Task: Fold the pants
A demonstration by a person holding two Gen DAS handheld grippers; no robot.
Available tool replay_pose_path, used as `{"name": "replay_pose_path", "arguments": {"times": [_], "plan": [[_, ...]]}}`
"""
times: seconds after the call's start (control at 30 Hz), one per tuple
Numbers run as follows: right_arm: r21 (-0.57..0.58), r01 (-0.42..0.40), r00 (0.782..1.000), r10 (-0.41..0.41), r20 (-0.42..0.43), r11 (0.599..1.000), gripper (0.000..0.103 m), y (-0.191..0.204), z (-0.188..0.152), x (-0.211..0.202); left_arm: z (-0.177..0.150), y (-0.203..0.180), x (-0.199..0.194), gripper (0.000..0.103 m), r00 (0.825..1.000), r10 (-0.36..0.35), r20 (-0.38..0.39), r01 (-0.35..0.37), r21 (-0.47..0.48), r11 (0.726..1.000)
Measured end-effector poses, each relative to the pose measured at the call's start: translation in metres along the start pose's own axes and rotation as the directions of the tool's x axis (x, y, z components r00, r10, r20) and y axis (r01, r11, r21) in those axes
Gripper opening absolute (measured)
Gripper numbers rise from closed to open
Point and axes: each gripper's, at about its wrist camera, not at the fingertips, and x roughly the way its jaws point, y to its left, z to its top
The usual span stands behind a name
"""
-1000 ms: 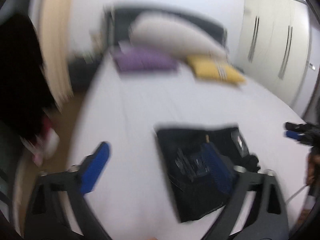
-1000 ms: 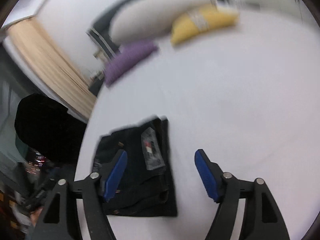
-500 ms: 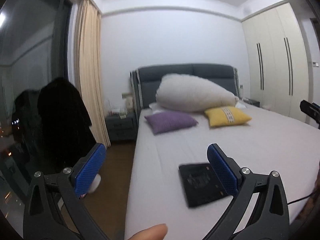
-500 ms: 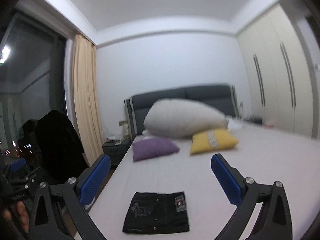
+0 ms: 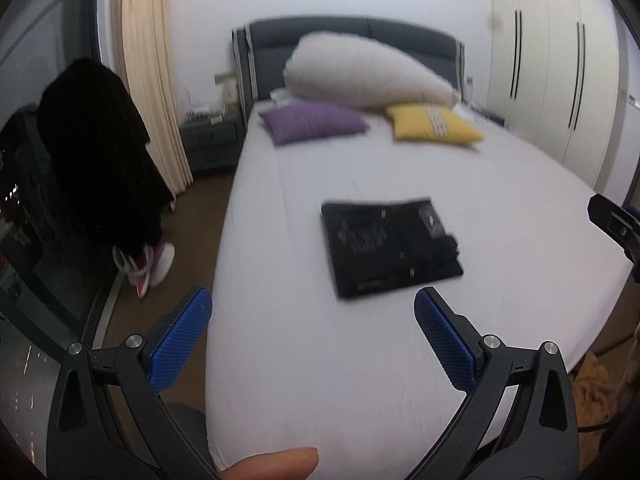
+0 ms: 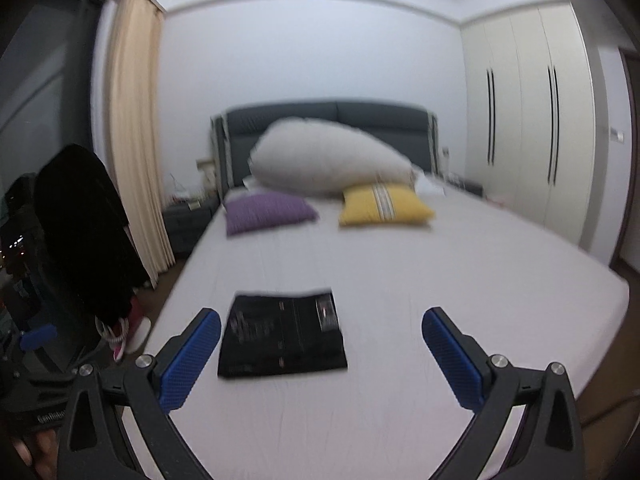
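The black pants (image 5: 390,246) lie folded into a flat rectangle on the white bed (image 5: 280,360), near its foot. They also show in the right wrist view (image 6: 282,334). My left gripper (image 5: 314,320) is open and empty, held back from the bed and short of the pants. My right gripper (image 6: 320,338) is open and empty, also held back above the bed's foot. Part of the right gripper shows at the right edge of the left wrist view (image 5: 616,226).
A purple cushion (image 5: 312,122), a yellow cushion (image 5: 434,124) and a large white pillow (image 5: 368,72) lie at the dark headboard. A black garment (image 5: 96,156) hangs left of the bed, with shoes (image 5: 148,264) on the floor. White wardrobes (image 5: 560,80) stand on the right.
Both grippers pulled back from the pants and rose to level. The left gripper has since tilted back down toward the bed. The pants have stayed folded in place.
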Motion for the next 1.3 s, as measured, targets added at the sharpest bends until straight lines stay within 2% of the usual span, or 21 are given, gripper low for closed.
{"name": "replay_pose_path", "arguments": {"times": [0.13,0.23,0.43,1.3], "plan": [[0.005,0.007,0.998,-0.007,-0.065,1.000,0.103,-0.001,-0.011,0.014,-0.008,-0.003,0.033,0.103,0.998,-0.011,-0.064,0.009,-0.030,1.000],[-0.013,0.019,0.996,-0.020,-0.090,1.000,0.103,0.002,-0.016,0.019,-0.008,-0.008,0.058,0.103,0.997,-0.018,-0.078,0.016,-0.031,0.999],[-0.025,0.020,0.992,-0.023,-0.121,0.999,0.103,0.002,-0.022,0.032,-0.013,-0.013,0.083,0.103,0.994,-0.023,-0.102,0.021,-0.028,0.999],[-0.054,0.003,0.982,-0.013,-0.188,0.999,0.103,0.011,-0.032,0.045,-0.019,-0.019,0.107,0.103,0.990,-0.021,-0.140,0.015,-0.045,0.999]]}}
